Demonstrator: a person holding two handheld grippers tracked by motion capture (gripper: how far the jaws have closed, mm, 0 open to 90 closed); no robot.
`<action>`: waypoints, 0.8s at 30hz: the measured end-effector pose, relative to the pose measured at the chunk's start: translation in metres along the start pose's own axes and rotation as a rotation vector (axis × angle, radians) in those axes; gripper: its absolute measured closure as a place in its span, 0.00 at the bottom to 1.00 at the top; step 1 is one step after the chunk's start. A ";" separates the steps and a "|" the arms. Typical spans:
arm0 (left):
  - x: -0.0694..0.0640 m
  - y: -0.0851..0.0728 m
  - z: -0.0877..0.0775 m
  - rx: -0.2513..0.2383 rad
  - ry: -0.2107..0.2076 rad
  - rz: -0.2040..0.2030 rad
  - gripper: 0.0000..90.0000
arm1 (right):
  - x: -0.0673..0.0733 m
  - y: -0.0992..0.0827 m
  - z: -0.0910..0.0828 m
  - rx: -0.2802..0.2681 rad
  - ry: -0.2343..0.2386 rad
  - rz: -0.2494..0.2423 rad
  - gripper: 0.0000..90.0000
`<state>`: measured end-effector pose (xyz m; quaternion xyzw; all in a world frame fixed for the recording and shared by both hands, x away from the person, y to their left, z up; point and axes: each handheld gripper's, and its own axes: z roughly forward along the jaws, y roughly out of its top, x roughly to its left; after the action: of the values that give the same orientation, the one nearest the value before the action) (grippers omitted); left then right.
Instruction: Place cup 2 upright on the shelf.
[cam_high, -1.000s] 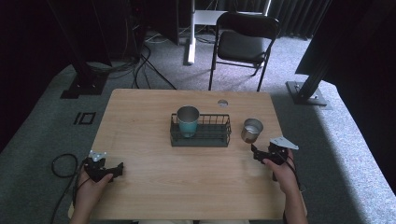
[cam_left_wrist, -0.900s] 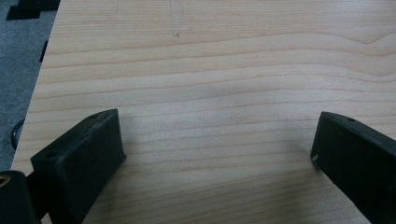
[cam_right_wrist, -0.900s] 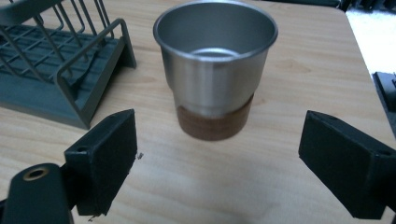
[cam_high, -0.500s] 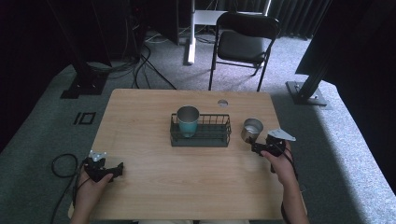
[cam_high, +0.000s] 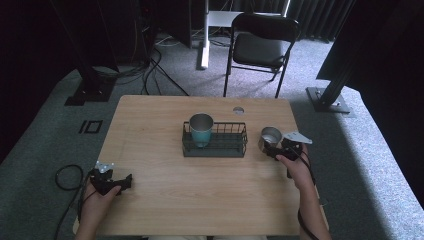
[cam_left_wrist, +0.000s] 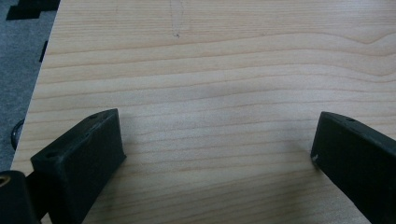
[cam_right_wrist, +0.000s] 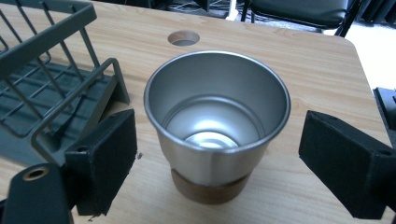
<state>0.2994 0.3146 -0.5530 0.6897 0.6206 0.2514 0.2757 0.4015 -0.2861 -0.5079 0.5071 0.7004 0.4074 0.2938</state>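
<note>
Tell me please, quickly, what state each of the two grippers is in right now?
Left gripper: open, over bare table, holding nothing.
Right gripper: open, jaws either side of the steel cup, not yet closed on it.

A black folding chair (cam_high: 260, 42) stands on grey carpet (cam_high: 45, 145) at top centre; cables (cam_high: 150, 65) trail upper left, beyond the wooden tabletop (cam_high: 150, 135).

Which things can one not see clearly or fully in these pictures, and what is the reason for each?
- Inside of the teal cup: high view, too small and too shallow an angle to tell if it holds anything.
- Wire basket: right gripper view, cut off by the left edge.
- Steel cup: right gripper view, its far side is hidden by its own body.
- Left gripper: high view, fingers too small and dark to read there.
- Chair: high view, legs blurred.
</note>
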 end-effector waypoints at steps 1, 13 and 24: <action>0.000 0.000 0.000 0.000 0.000 0.000 0.03 | 0.000 0.001 0.001 0.000 -0.003 0.001 0.12; 0.000 0.000 0.000 0.000 0.000 0.000 0.03 | 0.001 0.006 0.017 0.007 0.002 0.005 0.12; 0.000 0.000 0.000 0.000 0.000 0.000 0.03 | 0.002 0.007 0.026 0.008 -0.011 0.003 0.12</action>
<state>0.2994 0.3146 -0.5530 0.6896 0.6206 0.2514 0.2758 0.4261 -0.2764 -0.5149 0.5114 0.6996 0.4023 0.2952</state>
